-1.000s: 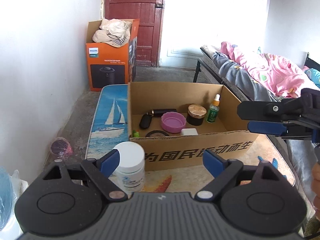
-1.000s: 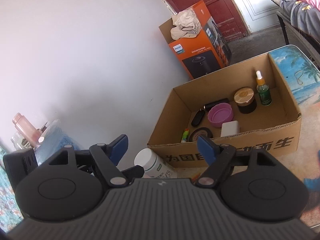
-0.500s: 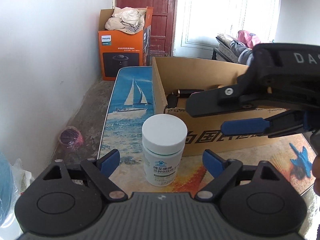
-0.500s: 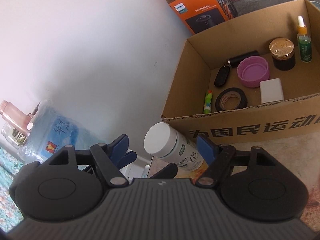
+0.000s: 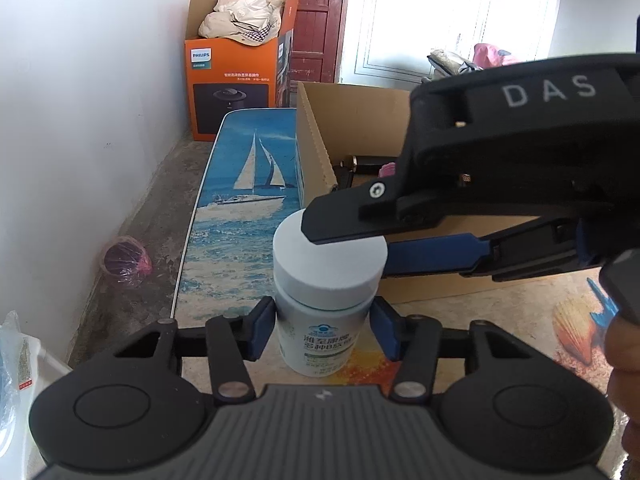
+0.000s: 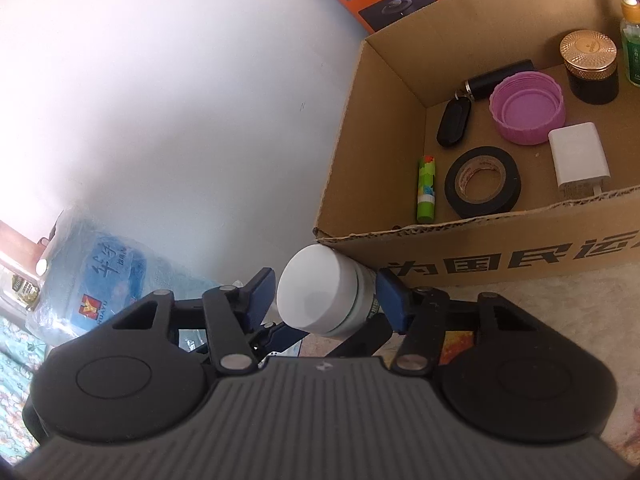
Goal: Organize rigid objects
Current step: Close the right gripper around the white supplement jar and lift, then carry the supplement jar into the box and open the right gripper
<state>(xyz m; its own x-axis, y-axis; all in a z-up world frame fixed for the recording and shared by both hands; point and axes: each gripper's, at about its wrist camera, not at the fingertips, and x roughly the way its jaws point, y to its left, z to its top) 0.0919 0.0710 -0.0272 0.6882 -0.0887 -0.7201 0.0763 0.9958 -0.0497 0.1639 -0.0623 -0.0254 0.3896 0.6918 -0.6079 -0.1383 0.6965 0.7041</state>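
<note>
Both sets of jaws just closing on upright white supplement bottle (image 5: 326, 300) beside cardboard box (image 6: 500, 256): left gripper (image 5: 322, 330) pinching body, right gripper (image 6: 326, 300) at cap, axis vertical.

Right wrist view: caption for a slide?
White-capped bottle between closing right gripper jaws, beside open cardboard box.

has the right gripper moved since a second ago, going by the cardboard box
Yes. The right gripper has dropped toward the near left corner of the cardboard box, and its fingers, which have just been closing, now flank the cap of the white bottle.
</note>
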